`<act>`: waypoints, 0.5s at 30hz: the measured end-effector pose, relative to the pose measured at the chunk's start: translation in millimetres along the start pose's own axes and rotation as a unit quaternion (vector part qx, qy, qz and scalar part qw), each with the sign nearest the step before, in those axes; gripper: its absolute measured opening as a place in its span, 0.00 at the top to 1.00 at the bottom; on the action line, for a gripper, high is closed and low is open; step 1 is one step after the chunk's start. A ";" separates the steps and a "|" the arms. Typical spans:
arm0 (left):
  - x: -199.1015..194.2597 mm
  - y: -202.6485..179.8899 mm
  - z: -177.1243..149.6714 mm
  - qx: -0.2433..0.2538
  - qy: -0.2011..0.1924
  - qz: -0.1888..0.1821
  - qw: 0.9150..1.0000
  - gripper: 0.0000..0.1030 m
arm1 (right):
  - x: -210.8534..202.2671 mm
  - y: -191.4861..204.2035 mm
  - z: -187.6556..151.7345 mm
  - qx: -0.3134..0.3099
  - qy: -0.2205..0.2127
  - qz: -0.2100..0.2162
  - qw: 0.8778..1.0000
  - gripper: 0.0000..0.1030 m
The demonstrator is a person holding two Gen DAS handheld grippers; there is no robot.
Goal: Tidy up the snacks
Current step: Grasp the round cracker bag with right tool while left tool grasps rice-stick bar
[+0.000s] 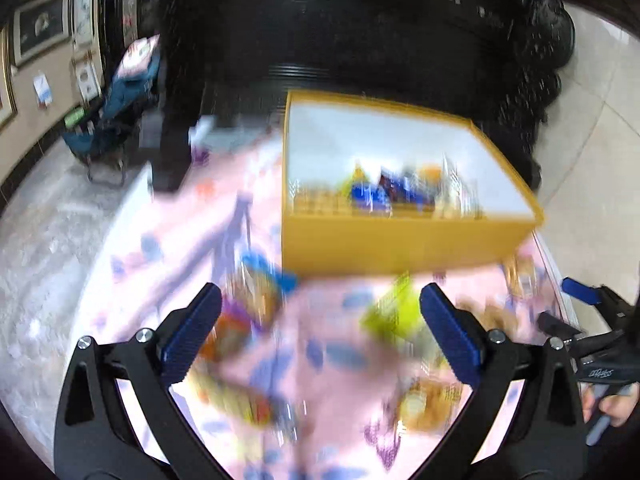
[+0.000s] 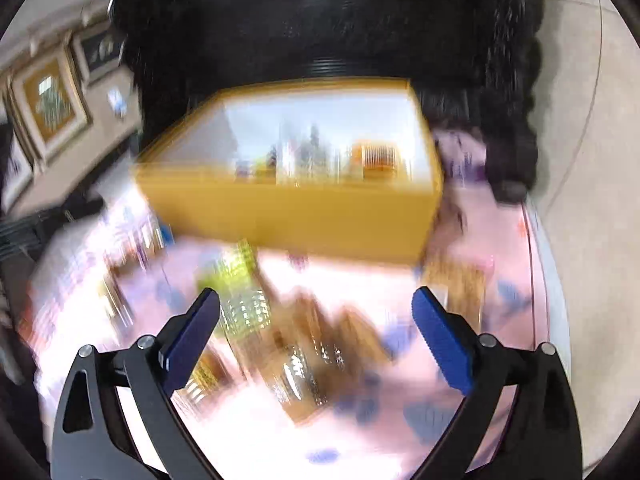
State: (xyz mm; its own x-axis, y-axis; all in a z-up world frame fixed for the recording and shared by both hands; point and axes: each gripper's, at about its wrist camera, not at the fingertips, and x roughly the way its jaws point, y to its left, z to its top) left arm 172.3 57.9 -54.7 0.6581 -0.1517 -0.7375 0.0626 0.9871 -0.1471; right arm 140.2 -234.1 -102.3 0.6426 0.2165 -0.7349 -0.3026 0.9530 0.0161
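A yellow box (image 1: 384, 248) with a white inside stands on the pink patterned tablecloth (image 1: 320, 320); several snack packets (image 1: 384, 192) lie in it. Loose snack packets, blurred, lie on the cloth in front of it, among them a lime-green one (image 1: 390, 312). My left gripper (image 1: 320, 300) hangs open above these packets with nothing between its blue pads. In the right wrist view the same box (image 2: 296, 216) fills the middle, and my right gripper (image 2: 316, 304) stands open over brown packets (image 2: 312, 344) and a green packet (image 2: 236, 276), holding nothing. The right gripper (image 1: 576, 300) also shows at the left wrist view's right edge.
Dark carved furniture (image 1: 360, 32) rises behind the box. The table's right edge (image 2: 536, 260) drops to a pale tiled floor. Framed pictures (image 1: 40, 28) hang on the left wall, with a blue folding chair (image 1: 120, 100) below. A hand (image 1: 612, 404) grips the right tool.
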 end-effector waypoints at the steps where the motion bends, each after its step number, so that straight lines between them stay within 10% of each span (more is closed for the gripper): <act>1: 2.1 1.8 -16.2 -0.002 0.013 -0.004 1.000 0.02 | 5.0 3.3 -12.4 -0.012 0.012 -0.010 1.000 0.06; 7: -1.5 23.0 -75.2 0.006 0.039 0.034 0.999 0.02 | 9.8 2.0 -54.9 0.055 0.054 -0.004 0.997 0.06; 15: -16.3 73.3 -98.9 -0.065 0.052 0.035 0.996 0.02 | 14.7 -80.0 -13.3 0.147 -0.001 -0.132 0.980 0.06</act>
State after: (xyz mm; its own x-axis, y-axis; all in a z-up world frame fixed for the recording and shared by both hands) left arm 92.0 127.7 -118.7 0.5752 -0.0938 -0.8126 -0.0830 0.9816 -0.1721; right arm 164.6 -310.0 -123.4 0.6731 -0.0453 -0.7382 0.0895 0.9958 0.0205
